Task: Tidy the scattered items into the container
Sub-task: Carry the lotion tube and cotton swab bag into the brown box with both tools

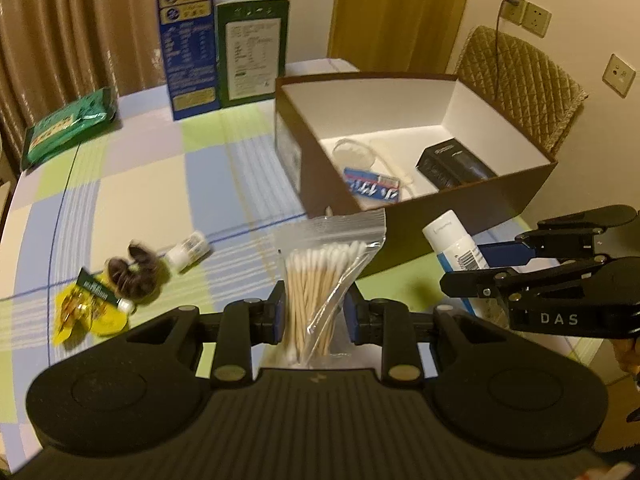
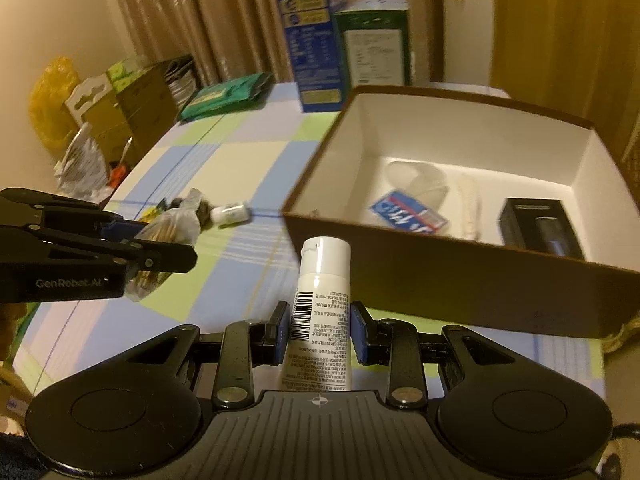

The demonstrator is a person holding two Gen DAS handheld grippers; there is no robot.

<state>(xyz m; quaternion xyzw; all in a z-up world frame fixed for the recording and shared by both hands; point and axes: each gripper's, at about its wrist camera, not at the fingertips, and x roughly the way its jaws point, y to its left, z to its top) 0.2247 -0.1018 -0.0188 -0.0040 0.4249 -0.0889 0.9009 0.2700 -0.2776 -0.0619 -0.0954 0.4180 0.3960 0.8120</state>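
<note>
The left gripper is closed on a zip bag of cotton swabs; its blue pads press the bag from both sides and the bag stands up between them, clear of the table. The right gripper is closed on a white tube with a barcode, cap pointing forward. Both loads are in the air in front of the near wall of the brown box, not yet over its opening.

The box has a white inside and it already holds a black carton, a blue and white packet and some pale, unclear things near the middle. On the checked tablecloth to the left, a small white bottle, a dark bundle and a yellow packet lie close together, not yet collected.

The step in hand seems to be to carry both items over the rim and release them. To do it well, each gripper should pass above the near wall with some margin, because the soft bag hangs below the pads and could catch the edge. The tube can go to the free floor between the packet and the black carton, the bag more to the left. It is better to open the jaws low inside the box, so nothing bounces out. The two grippers are near each other, so they should keep apart.
</note>
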